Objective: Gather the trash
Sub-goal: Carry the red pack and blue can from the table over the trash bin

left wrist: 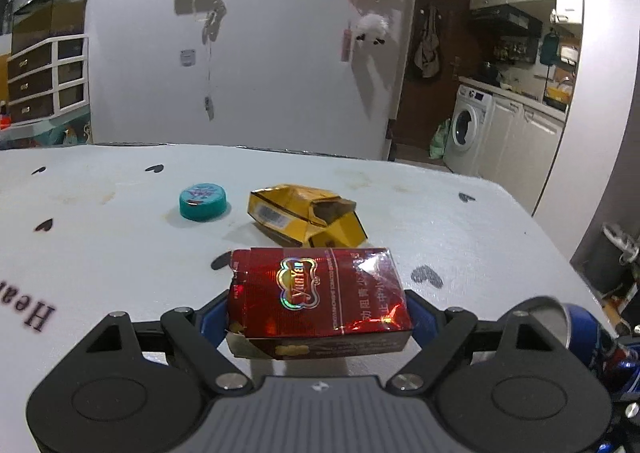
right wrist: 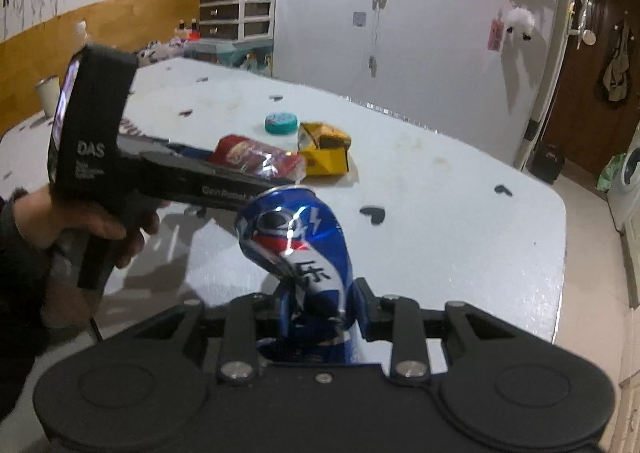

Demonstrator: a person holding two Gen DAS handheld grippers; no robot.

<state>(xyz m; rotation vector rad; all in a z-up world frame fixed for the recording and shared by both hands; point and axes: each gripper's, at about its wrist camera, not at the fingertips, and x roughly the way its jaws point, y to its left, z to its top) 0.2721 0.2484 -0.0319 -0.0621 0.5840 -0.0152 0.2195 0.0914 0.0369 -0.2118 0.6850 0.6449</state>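
Glossy red carton, dented blue can, apparently gripped

Yellow pack and teal cap block table centre; far right corner free.

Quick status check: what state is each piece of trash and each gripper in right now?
Red cigarette pack: crumpled, clamped in left gripper, off the table.
Blue can: dented, pinched in right gripper.
Yellow pack: crushed, flap open, lying on table.
Teal cap: lying on table, apart from yellow pack.
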